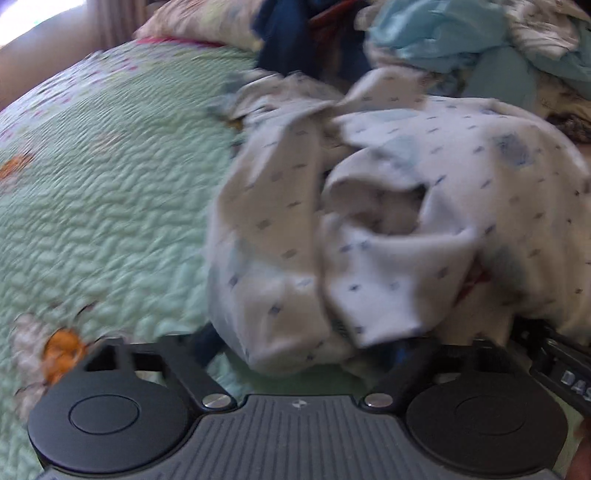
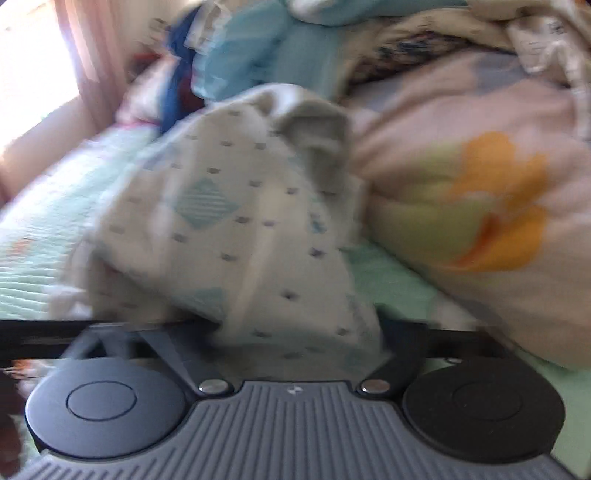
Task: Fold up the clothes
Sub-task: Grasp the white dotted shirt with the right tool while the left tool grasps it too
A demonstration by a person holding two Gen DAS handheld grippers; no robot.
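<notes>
**Gripping a bunched garment where the fingers were hidden**

Holding cloth in both tools, we could see little of the grasps themselves. Our left gripper had its fingers buried under the white cotton garment with small blue-grey dots, and the fabric draped from between them, so it looked closed on the cloth. Our right gripper was covered the same way, with the same garment rising out of it; it too seemed clamped on fabric.

The garment hung crumpled, lifted above the mint-green quilted bedspread, with folds doubled over one another. We judged that each tool might have pinched several layers instead of one edge, so spreading would leave a twist. Motion blur hinted at speed; a shallow bite could slip. Just beside it lay the pale pink pillow with an orange flower, and behind it the heap of blue and white laundry, which a trailing sleeve could snag.
</notes>
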